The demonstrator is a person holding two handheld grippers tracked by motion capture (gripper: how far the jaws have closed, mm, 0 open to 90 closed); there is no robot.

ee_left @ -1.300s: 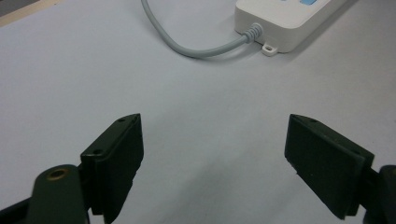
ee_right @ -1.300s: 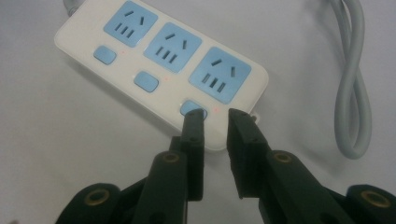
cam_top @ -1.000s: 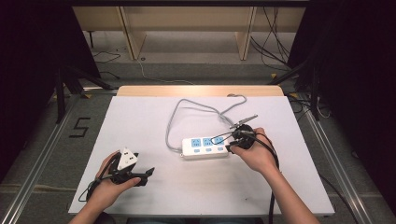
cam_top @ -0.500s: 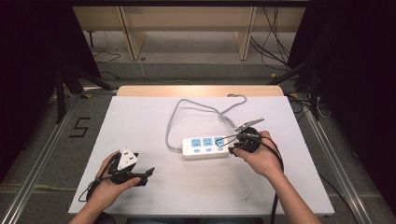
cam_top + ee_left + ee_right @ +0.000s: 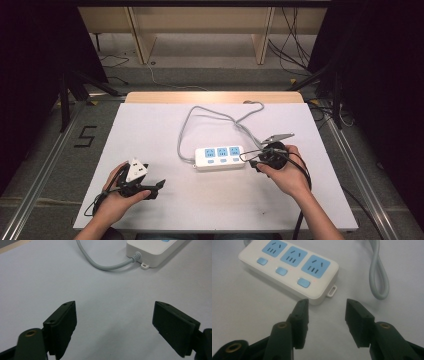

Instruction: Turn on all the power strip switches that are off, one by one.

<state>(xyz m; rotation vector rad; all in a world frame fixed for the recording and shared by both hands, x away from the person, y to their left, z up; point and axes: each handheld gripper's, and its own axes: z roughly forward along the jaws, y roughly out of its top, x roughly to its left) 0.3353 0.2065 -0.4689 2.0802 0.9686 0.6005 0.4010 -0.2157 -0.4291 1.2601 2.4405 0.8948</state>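
Note:
A white power strip (image 5: pixel 220 157) with three blue sockets and three blue switches lies mid-table, and its grey cable (image 5: pixel 210 117) loops toward the far edge. My right gripper (image 5: pixel 251 160) sits just off the strip's right end, pointing at it. In the right gripper view the strip (image 5: pixel 289 267) lies just ahead and left of the right gripper (image 5: pixel 327 315). Its jaws have just been opening, stand open, and have nothing between them. My left gripper (image 5: pixel 156 187) rests at the front left, apart from the strip. In the left gripper view the left gripper (image 5: pixel 113 327) is wide open over bare table.
The white table top (image 5: pixel 150 125) has a wooden strip (image 5: pixel 215 96) along its far edge. Metal rails run along both sides on the floor. A "5" mark (image 5: pixel 85 136) is on the floor at the left. In the right gripper view the cable's bend (image 5: pixel 379 275) lies right of the strip.
My right gripper has drawn back to the right, away from the strip's end, and its jaws have opened. The left hand has stayed in place.

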